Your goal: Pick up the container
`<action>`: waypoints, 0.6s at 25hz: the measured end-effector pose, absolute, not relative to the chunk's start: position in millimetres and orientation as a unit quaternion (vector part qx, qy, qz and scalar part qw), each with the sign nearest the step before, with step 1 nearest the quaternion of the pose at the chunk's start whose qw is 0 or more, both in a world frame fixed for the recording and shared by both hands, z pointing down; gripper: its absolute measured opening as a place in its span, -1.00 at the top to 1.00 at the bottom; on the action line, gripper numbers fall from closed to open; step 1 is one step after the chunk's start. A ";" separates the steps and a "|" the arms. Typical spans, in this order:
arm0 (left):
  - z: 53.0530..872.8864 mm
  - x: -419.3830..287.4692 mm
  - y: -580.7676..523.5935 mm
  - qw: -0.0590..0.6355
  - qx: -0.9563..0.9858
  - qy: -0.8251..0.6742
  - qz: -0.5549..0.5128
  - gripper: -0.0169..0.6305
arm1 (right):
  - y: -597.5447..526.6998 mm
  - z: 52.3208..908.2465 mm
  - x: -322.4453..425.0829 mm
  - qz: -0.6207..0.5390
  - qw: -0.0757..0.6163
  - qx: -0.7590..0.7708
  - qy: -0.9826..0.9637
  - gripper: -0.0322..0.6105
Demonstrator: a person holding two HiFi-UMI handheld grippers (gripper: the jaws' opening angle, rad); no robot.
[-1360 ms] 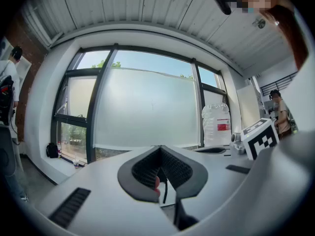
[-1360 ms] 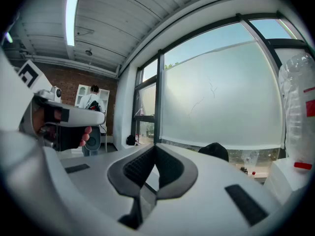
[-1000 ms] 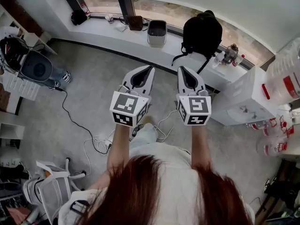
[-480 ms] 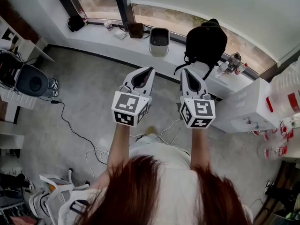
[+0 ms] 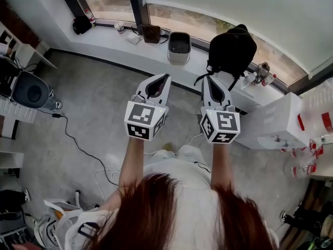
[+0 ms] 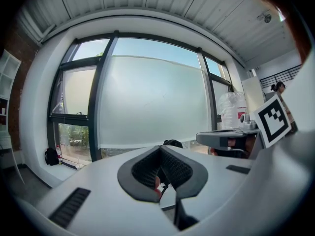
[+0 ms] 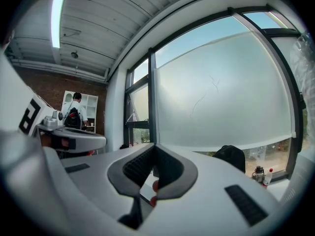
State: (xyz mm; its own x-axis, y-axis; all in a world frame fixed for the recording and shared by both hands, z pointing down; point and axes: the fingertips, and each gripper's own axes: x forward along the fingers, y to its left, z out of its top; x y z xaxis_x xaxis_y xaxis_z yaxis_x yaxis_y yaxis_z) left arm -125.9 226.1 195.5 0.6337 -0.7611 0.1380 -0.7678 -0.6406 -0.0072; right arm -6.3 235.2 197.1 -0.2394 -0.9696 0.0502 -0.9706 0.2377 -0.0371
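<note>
Person stands facing the window, both arms stretched forward, a gripper in each hand, held side by side and apart at about the same height over the floor (image 5: 99, 103). Left gripper (image 5: 166, 77) is clenched, jaws together at the tips, nothing between them; its own view shows the ribbed pads meeting. Right gripper (image 5: 204, 78) is the same: jaws closed on each other, empty. Marker cubes sit at the back of both, near the wrists.

Both grippers point roughly level toward the window sill (image 5: 119, 35). A grey open-topped container (image 5: 179, 47) stands upright on the sill, ahead of the grippers and between their lines, well apart from both, untouched. A black backpack (image 5: 231, 51) sits on the sill just to its right, ahead of the right gripper. Small bottles (image 5: 258, 75) stand further right on the sill.

A white cabinet (image 5: 273, 124) is to the right of the right gripper, with clear tubs (image 5: 311, 137) with red marks beyond it at the frame edge; can't tell if the task means one of those instead.

A black cable (image 5: 78, 146) trails across the floor at left, white chair (image 5: 57, 220) at bottom left. In the right gripper view another person (image 7: 75, 113) stands far back by white shelves
</note>
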 end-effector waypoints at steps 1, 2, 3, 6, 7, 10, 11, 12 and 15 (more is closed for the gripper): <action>195.9 -127.0 224.6 0.027 0.904 -0.423 0.063 0.90 | 233.4 197.3 -7.4 0.031 0.010 0.616 -0.787 0.82; 196.1 -128.0 223.0 0.027 0.904 -0.423 0.062 0.90 | 231.6 197.6 -8.8 0.031 0.013 0.616 -0.787 0.82; 196.1 -128.8 221.4 0.027 0.904 -0.423 0.062 0.90 | 229.7 197.7 -10.1 0.031 0.015 0.615 -0.787 0.82; 196.9 -127.6 219.0 0.027 0.906 -0.418 0.063 0.90 | 226.7 197.5 -9.8 0.031 0.018 0.618 -0.785 0.82; 196.8 -127.1 218.1 0.026 0.906 -0.417 0.062 0.90 | 225.8 196.9 -9.3 0.031 0.016 0.619 -0.785 0.82; 197.1 -127.6 213.0 0.026 0.907 -0.417 0.062 0.90 | 222.2 195.0 -9.9 0.031 0.010 0.618 -0.785 0.82; 198.0 -127.2 210.9 0.026 0.906 -0.417 0.062 0.90 | 220.9 195.2 -9.5 0.030 0.009 0.618 -0.785 0.82; 199.0 -126.5 208.5 0.027 0.906 -0.417 0.063 0.90 | 219.1 195.7 -8.5 0.030 0.008 0.618 -0.785 0.82; 201.3 -122.9 200.0 0.026 0.906 -0.418 0.064 0.90 | 211.0 196.7 -3.8 0.029 0.007 0.620 -0.784 0.82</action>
State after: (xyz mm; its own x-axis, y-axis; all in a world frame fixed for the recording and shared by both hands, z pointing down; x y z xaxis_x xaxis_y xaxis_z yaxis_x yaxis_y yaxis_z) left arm -122.9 200.0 201.3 0.6415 -0.7545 0.1384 -0.7613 -0.6484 -0.0057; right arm -3.8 211.0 196.7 -0.2315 -0.9717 0.0460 -0.9725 0.2299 -0.0372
